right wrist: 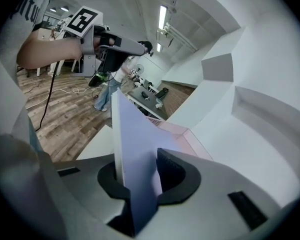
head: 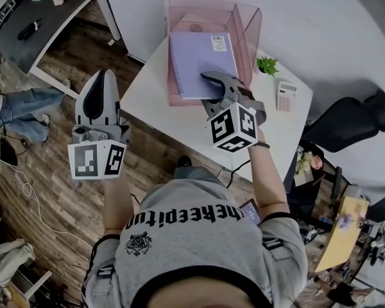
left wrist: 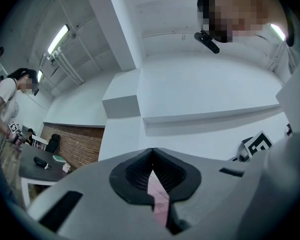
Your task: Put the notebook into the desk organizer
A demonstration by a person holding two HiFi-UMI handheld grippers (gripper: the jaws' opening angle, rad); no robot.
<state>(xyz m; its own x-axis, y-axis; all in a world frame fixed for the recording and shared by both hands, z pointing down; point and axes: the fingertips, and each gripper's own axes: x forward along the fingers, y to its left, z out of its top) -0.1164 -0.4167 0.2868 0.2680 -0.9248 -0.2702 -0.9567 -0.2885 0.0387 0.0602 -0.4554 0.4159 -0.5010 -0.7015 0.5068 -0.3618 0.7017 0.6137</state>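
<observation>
Right tongs (right wrist: 138, 178) slightly apart around purple notebook (head: 202, 63) partly in pink desk organizer (head: 247, 27), left tongs (left wrist: 151, 156) closed together, empty

The right gripper (head: 208, 77) hides the notebook (head: 197, 59) at its near right corner; its far-corner sticker (head: 219, 43) is too small to read.

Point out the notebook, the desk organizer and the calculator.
notebook (head: 202, 63), head view, middle of its lavender cover.
desk organizer (head: 249, 24), head view, on its clear pink side wall.
calculator (head: 286, 97), head view, on its keypad.
</observation>
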